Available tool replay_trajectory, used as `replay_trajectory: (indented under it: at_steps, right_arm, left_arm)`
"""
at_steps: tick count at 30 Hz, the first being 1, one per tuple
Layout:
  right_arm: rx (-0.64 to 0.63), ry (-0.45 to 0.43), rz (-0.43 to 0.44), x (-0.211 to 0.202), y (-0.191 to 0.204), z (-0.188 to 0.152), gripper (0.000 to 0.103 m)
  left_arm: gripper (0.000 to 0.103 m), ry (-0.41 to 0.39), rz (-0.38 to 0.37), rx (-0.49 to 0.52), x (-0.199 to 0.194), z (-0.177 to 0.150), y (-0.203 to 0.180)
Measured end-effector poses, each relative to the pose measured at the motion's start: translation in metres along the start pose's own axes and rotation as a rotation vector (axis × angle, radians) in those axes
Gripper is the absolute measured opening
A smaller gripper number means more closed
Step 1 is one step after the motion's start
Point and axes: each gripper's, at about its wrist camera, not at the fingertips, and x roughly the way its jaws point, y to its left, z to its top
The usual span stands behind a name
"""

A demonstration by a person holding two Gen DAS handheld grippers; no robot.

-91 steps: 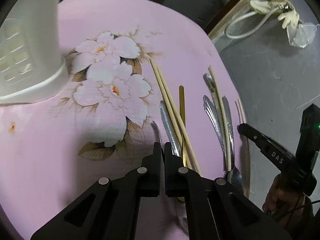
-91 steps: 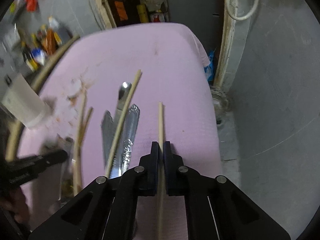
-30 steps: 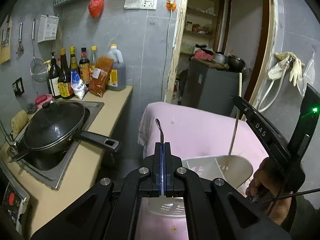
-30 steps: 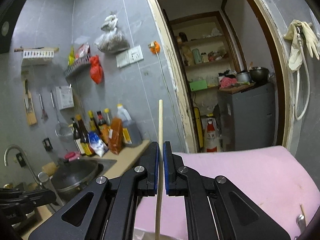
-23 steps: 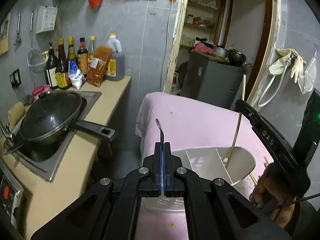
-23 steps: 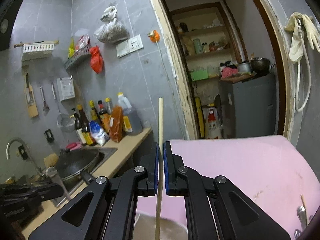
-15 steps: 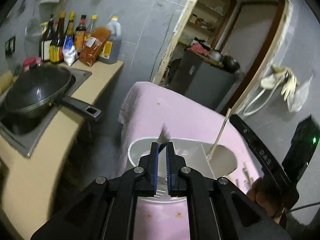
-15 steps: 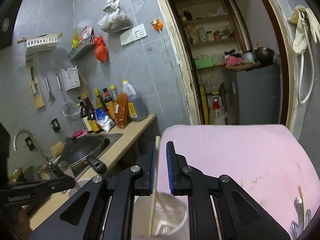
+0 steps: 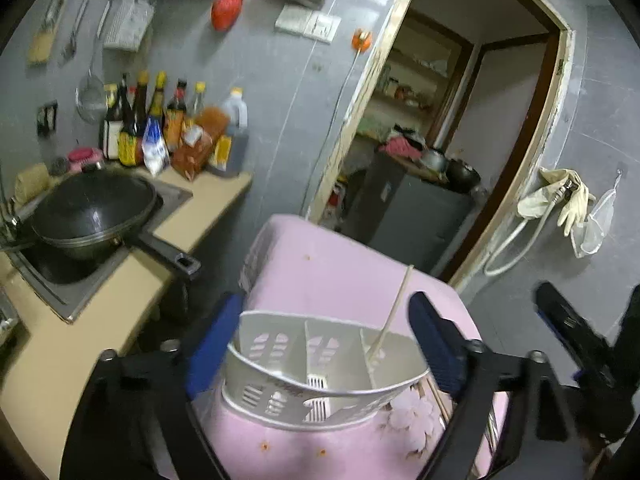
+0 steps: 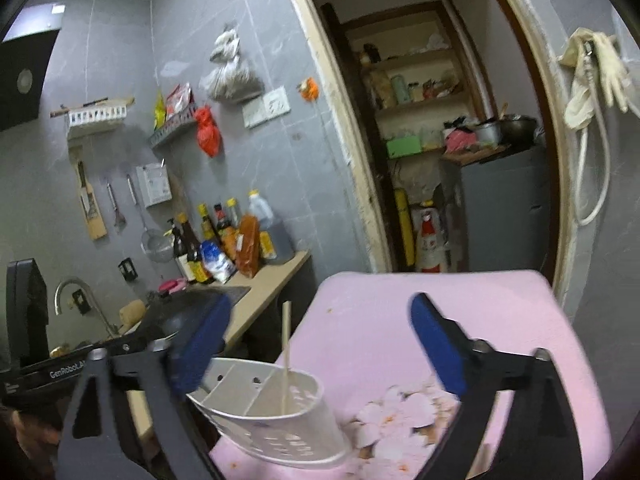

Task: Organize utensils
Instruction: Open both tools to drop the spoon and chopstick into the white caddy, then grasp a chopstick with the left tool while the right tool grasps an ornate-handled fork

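A white slotted utensil caddy [image 9: 320, 384] [image 10: 276, 416] with three compartments stands on the pink flowered cloth [image 9: 340, 268] [image 10: 380, 320]. One wooden chopstick [image 9: 394, 308] [image 10: 285, 360] leans upright in its end compartment. My left gripper [image 9: 326, 344] hovers above and in front of the caddy. Its jaws are opening and hold nothing. The right gripper [image 10: 320, 346] hangs just to the caddy's right, jaws also opening and empty. Each gripper shows at the edge of the other's view: the right gripper [image 9: 580, 356], the left gripper [image 10: 60, 368]. I see no metal utensil in the caddy from here.
Loose chopsticks [image 9: 438, 402] lie on the cloth right of the caddy. To the left is a beige counter [image 9: 100, 320] with a black wok [image 9: 92, 216] and several bottles [image 9: 160, 124]. Behind the table are a doorway and a grey cabinet [image 9: 416, 216].
Both grippers went from shut to wide open. The chopstick left the right jaws and now stands in the caddy. The metal handle is gone from the left jaws.
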Motion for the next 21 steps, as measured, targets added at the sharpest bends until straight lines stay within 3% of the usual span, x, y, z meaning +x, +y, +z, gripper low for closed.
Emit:
replay_trajectory:
  at_steps: [7,16,21]
  right_arm:
    - [-0.053,-0.036,-0.099,-0.044,-0.031,0.007,0.103]
    - [-0.078,-0.059,-0.223,-0.089,-0.079,0.000,0.103]
    - [-0.064,-0.037,-0.272,-0.101,-0.106,-0.009,0.103]
  left_arm:
    - [0.092,-0.096,0.061,0.129,-0.012,-0.013,-0.052]
    - [0.092,-0.130,0.061,0.207,-0.009,-0.041,-0.104]
    - [0.092,-0.108,0.058,0.245,0.004,-0.057,-0.128]
